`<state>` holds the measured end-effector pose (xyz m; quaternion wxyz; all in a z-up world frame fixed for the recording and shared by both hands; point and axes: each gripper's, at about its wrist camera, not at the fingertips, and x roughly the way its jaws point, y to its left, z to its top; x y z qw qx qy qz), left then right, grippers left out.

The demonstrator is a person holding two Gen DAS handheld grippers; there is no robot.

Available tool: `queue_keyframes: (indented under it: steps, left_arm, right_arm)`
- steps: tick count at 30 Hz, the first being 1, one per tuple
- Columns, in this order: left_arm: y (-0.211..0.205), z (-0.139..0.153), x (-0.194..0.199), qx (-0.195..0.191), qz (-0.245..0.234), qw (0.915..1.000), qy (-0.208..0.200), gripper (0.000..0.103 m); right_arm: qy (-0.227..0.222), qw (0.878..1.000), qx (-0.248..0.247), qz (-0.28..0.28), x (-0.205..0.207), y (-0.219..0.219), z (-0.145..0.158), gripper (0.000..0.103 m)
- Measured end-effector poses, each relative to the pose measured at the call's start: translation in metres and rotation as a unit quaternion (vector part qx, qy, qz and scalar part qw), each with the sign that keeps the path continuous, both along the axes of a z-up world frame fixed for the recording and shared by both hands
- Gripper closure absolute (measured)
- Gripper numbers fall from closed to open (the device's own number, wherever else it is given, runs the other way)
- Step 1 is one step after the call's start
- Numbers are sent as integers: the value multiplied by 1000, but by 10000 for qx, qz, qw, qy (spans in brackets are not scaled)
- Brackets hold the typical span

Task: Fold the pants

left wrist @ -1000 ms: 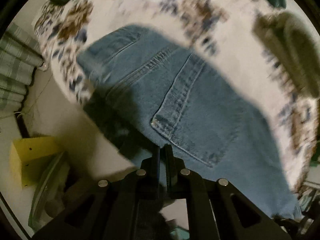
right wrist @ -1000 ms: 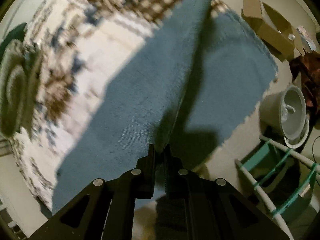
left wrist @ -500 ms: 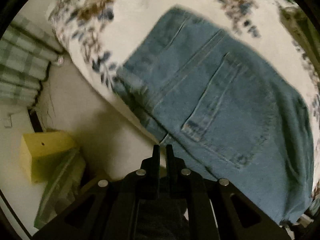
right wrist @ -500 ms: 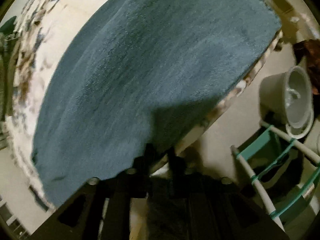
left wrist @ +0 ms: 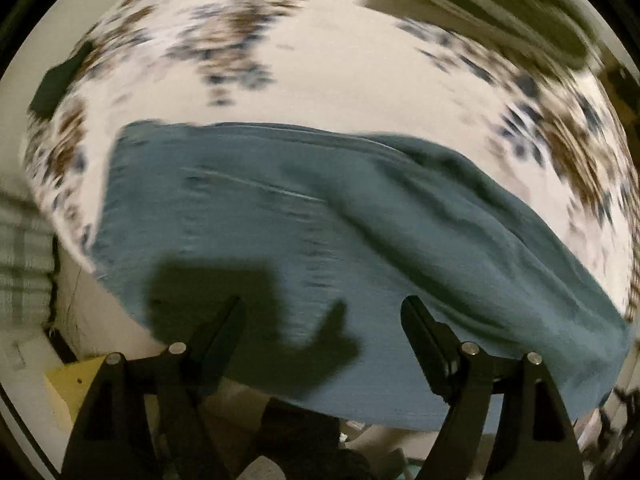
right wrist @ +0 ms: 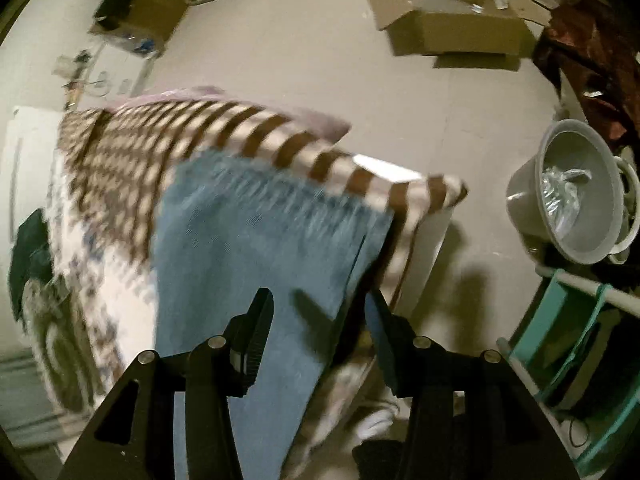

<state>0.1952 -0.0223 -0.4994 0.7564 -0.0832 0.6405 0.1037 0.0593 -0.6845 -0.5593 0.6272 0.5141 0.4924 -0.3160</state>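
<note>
Blue denim fills the middle of both views: the pants (left wrist: 304,232) lie spread flat on a bed (left wrist: 320,80) covered in a white blanket with brown and blue patches. In the left wrist view the denim stretches across the near edge of the bed, from close to its left corner out toward the right, with a long soft ridge of fabric running diagonally down to the right. The picture is smeared, so seams and pockets are hard to read. The left gripper (left wrist: 322,312) hovers over that near edge with its two fingers spread wide apart, nothing between them, and its shadow falls dark on the cloth just ahead.

Over to the right wrist view, and here the pants (right wrist: 256,248) show as a paler blue strip reaching up toward the far edge of the bed (right wrist: 132,160), where the blanket turns to brown and cream stripes. The right gripper (right wrist: 318,306) is released too, fingers parted over the right-hand edge of the denim, gripping nothing.

Only this view takes in the floor beyond the bed: an open cardboard box (right wrist: 448,20), a grey bucket (right wrist: 576,196) tipped on its side, and a teal and white rack (right wrist: 580,320). The left wrist view alone catches a yellow block (left wrist: 68,384) low at the left.
</note>
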Motion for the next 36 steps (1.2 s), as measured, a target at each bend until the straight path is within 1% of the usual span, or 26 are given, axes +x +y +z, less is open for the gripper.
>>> queue_keyframes:
  steps: [1,2,3,4,6,7,9,11,12,13,14,15,16,18,20,23,24,26,27,29,31,34,36]
  left_arm:
    - [-16,-4,2,-20,-168,9999,34,24]
    - [-26,-6,3,-23,-287,9996,69,24]
    - [-37,-9,3,-16,-413,9991,125,24]
    - [-48,-11,4,-14,-548,9983,170,24]
    - [-66,-16,2,21,-782,9966,245,24]
    - [-73,-18,2,49,-886,9957,282,24]
    - [-85,-24,0,133,-1079,9934,357,24]
    - [-94,-29,-3,149,-1215,9915,438,24]
    - [-99,-30,-4,152,-1296,9904,461,24]
    - [-103,-30,-5,164,-1353,9896,461,24]
    - [-107,-30,-6,184,-1436,9885,445,24]
    - [-116,-29,-9,219,-1509,9875,411,24]
    - [-120,-28,-10,250,-1558,9867,378,24]
    - [-126,-28,-10,235,-1585,9864,357,24]
    - [-131,-28,-7,202,-1545,9871,372,24]
    - [-126,-30,-1,127,-1481,9880,420,24]
    - [-124,-30,3,119,-1469,9881,434,24]
    - [-122,-30,8,109,-1477,9880,433,24]
    - [-121,-32,10,121,-1497,9877,434,24]
    - [-123,-32,15,124,-1524,9873,439,24]
    - [-123,-31,17,133,-1548,9870,405,24]
    - [-122,-27,17,150,-1568,9868,365,24]
    - [-121,-27,17,140,-1567,9869,365,24]
  right_arm:
    - [58,9999,16,-119,2,-8,-10,55]
    - [43,9998,-11,-179,3,-10,-14,67]
    - [115,9996,-140,-221,5,-8,-16,81]
    - [112,9994,-299,-133,9,-4,-12,90]
    - [180,9973,-699,122,15,2,2,93]
    - [293,9954,-877,249,15,6,7,94]
    - [658,9933,-789,525,17,9,-5,93]
    - [987,9851,-725,1209,30,14,-13,91]
    - [1063,9814,-769,1403,34,15,-10,84]
    - [1152,9758,-867,1644,42,15,-2,73]
    - [1044,9752,-921,1723,47,14,8,67]
    - [856,9760,-983,1743,50,12,19,56]
    - [575,9766,-1105,1752,59,10,34,50]
    - [305,9758,-1182,1812,78,5,47,44]
    - [105,9760,-1075,1890,107,-3,46,43]
    - [77,9749,-907,2034,146,-8,33,43]
    - [115,9723,-900,2153,157,-4,29,43]
    - [378,9682,-843,2325,173,3,16,43]
    - [470,9677,-831,2333,177,4,11,46]
    - [525,9645,-1115,2337,180,8,10,88]
    - [547,9616,-1444,2270,179,14,19,90]
    - [579,9539,-1910,2243,172,27,37,91]
    - [456,9555,-2038,2082,163,27,51,92]
